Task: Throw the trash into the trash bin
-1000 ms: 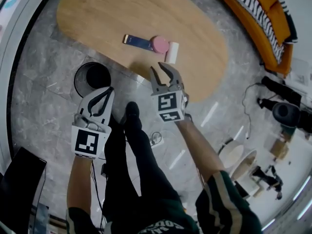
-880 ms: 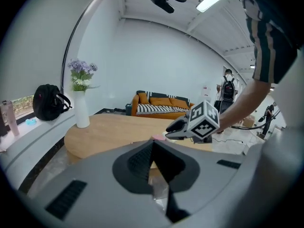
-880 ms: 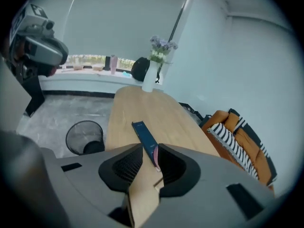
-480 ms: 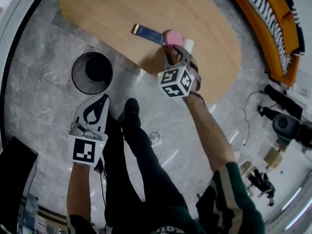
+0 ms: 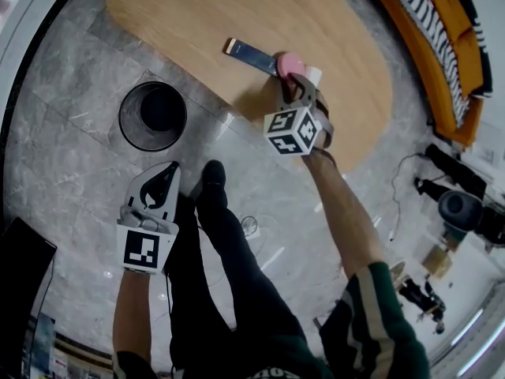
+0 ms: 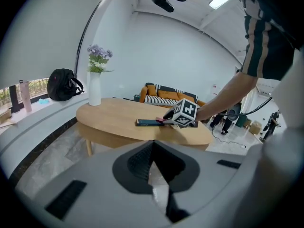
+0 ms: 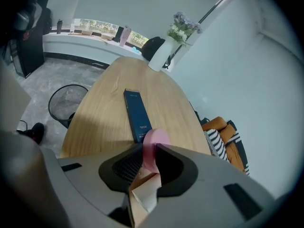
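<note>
2 claws: right claw outstretched over table, pinching pink disc; left claw pressed together.

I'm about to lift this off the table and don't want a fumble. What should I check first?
1. Grip on the pink disc: ok. The right gripper has its jaws pressed on it from both sides.
2. The dark blue box free of the grip: cannot tell. Its end lies right at the disc.
3. The white roll outside the jaws: ok. The head view shows it beside them.
4. The trash bin ready: ok. It stands upright with its mouth open.
5. The left gripper out of the way: ok. It is shut, empty and apart from the bin.
</note>
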### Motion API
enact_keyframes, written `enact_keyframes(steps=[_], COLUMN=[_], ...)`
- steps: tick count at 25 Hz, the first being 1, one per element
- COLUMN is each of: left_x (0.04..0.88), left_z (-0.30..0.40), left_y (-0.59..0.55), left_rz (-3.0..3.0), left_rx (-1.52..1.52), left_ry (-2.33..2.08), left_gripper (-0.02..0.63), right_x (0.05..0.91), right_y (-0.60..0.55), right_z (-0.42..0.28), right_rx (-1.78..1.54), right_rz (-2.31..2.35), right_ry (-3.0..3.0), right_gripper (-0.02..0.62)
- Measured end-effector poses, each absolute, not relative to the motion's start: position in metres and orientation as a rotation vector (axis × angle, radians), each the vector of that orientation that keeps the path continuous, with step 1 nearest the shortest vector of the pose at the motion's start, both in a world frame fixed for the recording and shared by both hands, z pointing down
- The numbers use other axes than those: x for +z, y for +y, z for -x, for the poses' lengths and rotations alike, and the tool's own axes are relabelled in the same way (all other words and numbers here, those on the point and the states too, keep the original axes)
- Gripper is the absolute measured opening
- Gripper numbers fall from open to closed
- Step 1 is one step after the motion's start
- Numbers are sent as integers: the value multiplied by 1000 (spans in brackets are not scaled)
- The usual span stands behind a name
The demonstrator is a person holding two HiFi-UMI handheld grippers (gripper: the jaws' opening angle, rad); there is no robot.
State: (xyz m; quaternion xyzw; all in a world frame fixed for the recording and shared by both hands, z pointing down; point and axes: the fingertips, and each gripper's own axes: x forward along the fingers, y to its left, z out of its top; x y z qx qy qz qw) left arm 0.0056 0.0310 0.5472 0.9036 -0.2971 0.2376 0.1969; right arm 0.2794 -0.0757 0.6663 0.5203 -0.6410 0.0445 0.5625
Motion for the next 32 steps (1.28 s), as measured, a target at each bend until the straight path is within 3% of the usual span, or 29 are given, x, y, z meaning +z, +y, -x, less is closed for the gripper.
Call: enact_keyframes(steps=[7, 14, 24, 32], left_x=[540, 534, 537, 551], left_z=[10, 34, 106, 169], left_y=[23, 12, 4, 16], left_rz=[-2522, -2507, -2464, -2353], left_rx=[644, 613, 617, 617], left_ry=[-861, -919, -1054, -1179], left_gripper=[2, 2, 2, 2], right_x=[638, 601, 578, 612], right_y=[-79, -87, -96, -73], right_z=[-273, -222, -80, 18], right_rx=[72, 52, -15, -28], right_rz=[-1267, -1287, -1157, -976], right_ry=[-1524, -1642, -1883, -1989], right_gripper=[80, 80, 80, 80])
